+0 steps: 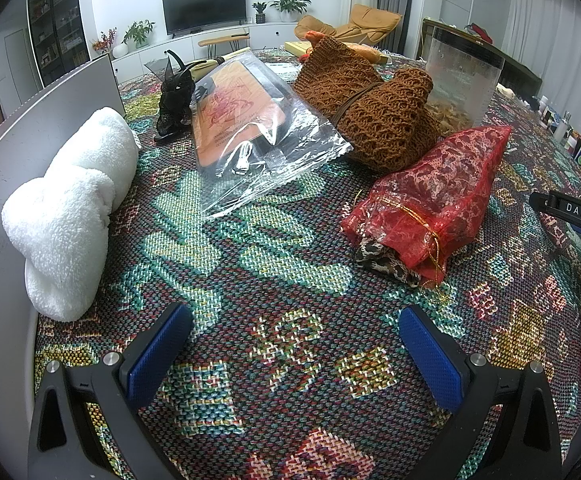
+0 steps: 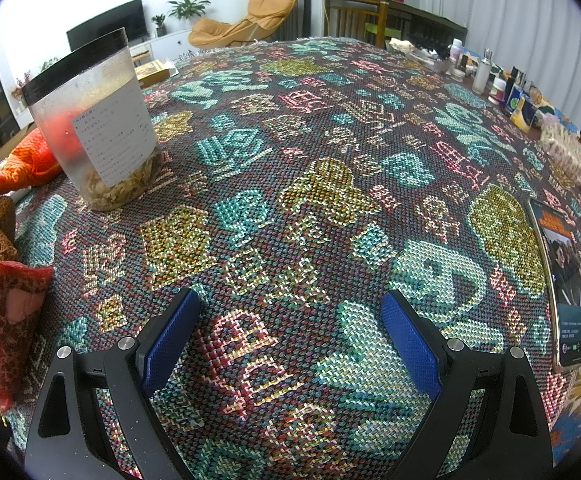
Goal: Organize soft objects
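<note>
White fluffy towel (image 1: 70, 208) lies against the white panel (image 1: 6, 168) on the woven tablecloth (image 1: 290, 280). Right of the towel: the clear plastic packet (image 1: 258, 136), then the brown knit bundle (image 1: 370, 108), then the red organza pouch (image 1: 430, 200). Left gripper (image 1: 294, 344) spread wide, holding nothing. Right gripper (image 2: 290, 332) likewise gaping, empty over bare cloth.

The right gripper (image 2: 290, 336) hangs over the woven patterned tablecloth (image 2: 330, 152) with its blue-padded jaws spread wide and nothing between them. Ahead and left of the jaws stands a clear plastic jar (image 2: 94, 120) with dried bits at its bottom. A red organza bag (image 2: 6, 320) lies just left of the left jaw. A lit smartphone (image 2: 562, 280) lies to the right.
</note>
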